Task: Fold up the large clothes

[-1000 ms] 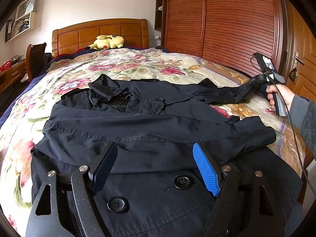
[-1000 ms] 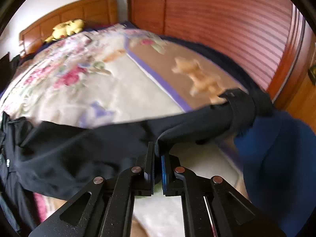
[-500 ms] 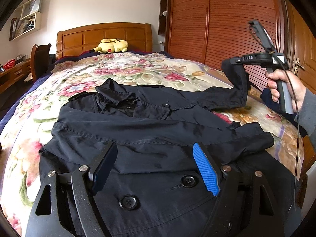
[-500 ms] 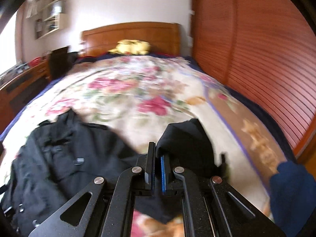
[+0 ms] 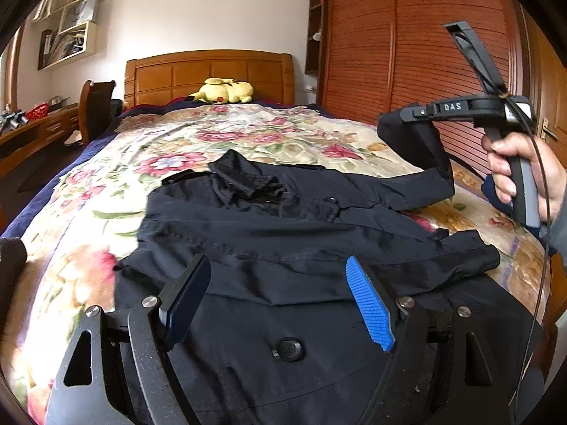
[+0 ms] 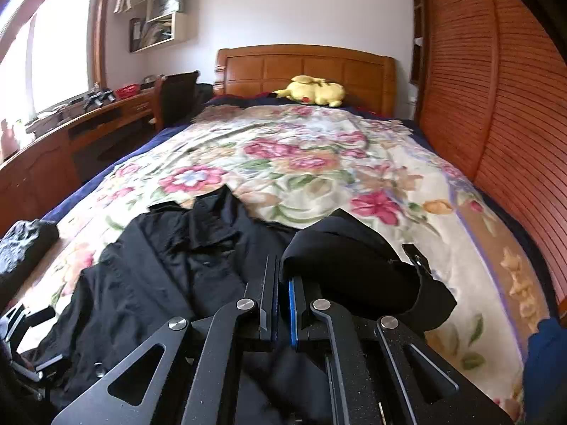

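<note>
A black coat [image 5: 283,241] lies front up on the flowered bedspread [image 5: 170,156], collar toward the headboard; one sleeve is folded across its chest. My left gripper [image 5: 280,294] is open and empty, just above the coat's lower front near a button [image 5: 287,349]. My right gripper [image 6: 281,283] is shut on the cuff of the coat's right sleeve [image 6: 347,258] and holds it lifted above the bed. In the left wrist view the right gripper [image 5: 413,115] is at the right, with the sleeve [image 5: 421,148] hanging from it down to the coat.
A yellow plush toy [image 5: 226,90] lies by the wooden headboard [image 5: 212,71]. A slatted wooden wardrobe [image 5: 407,42] stands along the bed's right side. A desk and chair [image 6: 106,117] stand left of the bed. A blue cloth [image 6: 542,364] lies at the bed's right edge.
My right gripper has lifted the sleeve off the bed's right side and swung it up and inward toward the coat's body. The left gripper has stayed open over the coat.
</note>
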